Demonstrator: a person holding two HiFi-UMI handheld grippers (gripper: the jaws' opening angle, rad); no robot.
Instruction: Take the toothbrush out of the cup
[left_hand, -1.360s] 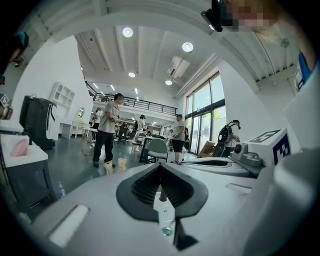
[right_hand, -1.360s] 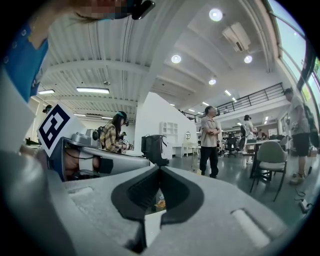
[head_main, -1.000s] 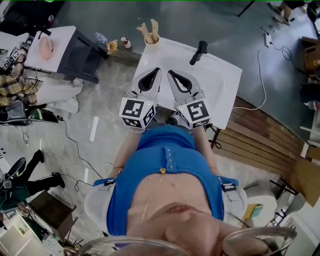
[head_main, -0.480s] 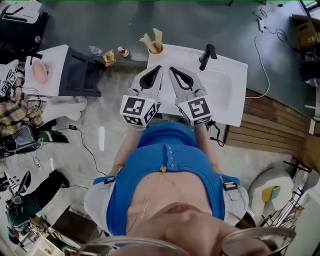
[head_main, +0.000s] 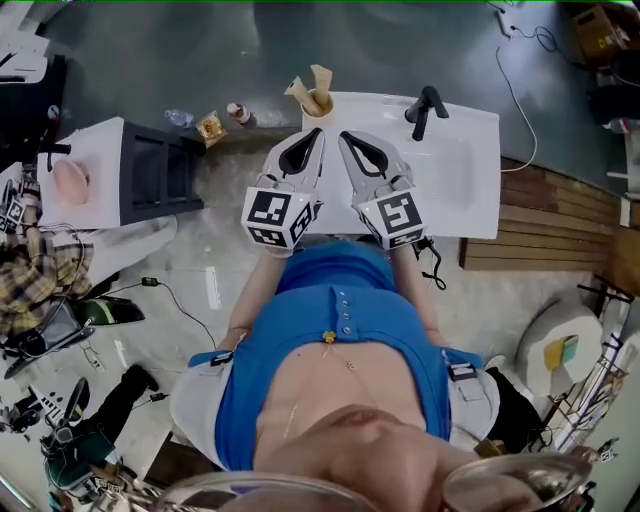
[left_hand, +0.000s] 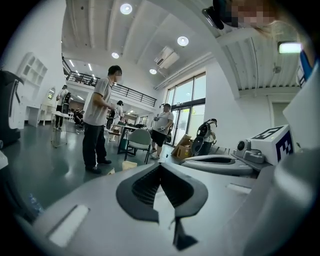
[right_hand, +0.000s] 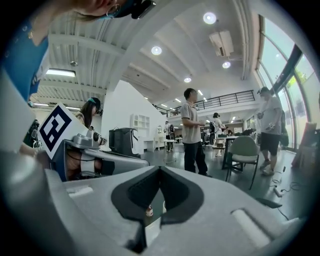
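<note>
a tan cup at upper centre, on the corner of a white sink, holds a pale tan toothbrush sticking up. just below it, the left gripper and right gripper each have their jaws pressed together, empty.

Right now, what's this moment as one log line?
left gripper: shut, empty | right gripper: shut, empty | beige toothbrush: in tan cup, white sink corner, untouched

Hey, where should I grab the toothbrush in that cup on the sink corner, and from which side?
I'd pinch the toothbrush by its tan upper end, the only part showing above the cup. Come down from above on the near side: it leans out over the rim, and the cup stands at the far left corner of the sink.
</note>
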